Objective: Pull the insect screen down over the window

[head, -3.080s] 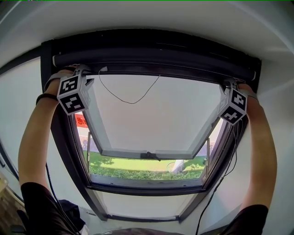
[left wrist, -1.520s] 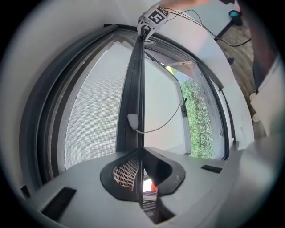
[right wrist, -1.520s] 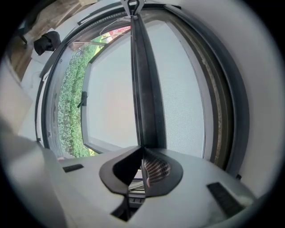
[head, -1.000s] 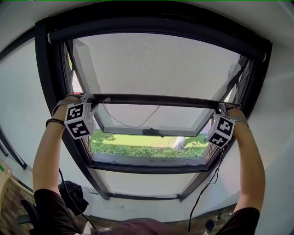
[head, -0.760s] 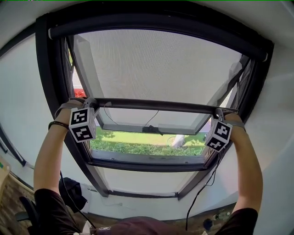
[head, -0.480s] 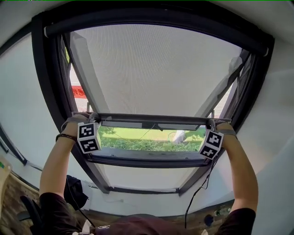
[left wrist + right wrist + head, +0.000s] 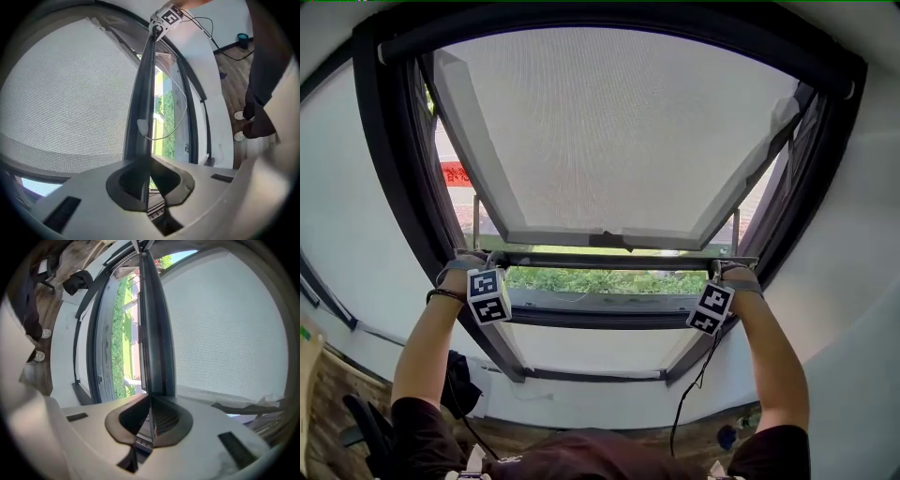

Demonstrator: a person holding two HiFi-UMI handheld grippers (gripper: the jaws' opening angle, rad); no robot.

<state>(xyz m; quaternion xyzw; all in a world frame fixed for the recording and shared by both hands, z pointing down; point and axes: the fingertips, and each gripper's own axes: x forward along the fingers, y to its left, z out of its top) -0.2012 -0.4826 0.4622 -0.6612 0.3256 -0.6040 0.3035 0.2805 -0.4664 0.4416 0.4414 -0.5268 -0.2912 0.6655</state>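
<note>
Grey insect screen (image 7: 619, 122) is covering most of the window. The left gripper (image 7: 494, 262) and right gripper (image 7: 719, 270) are pinching the ends of its dark bottom bar (image 7: 609, 261), jaws nearly closed. The pull is probably ending: the bar is needing a level draw onto the lower frame (image 7: 600, 321).

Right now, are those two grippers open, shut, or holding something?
Left gripper: shut on the left end of the insect screen's pull bar.
Right gripper: shut on the right end of the same bar.
</note>
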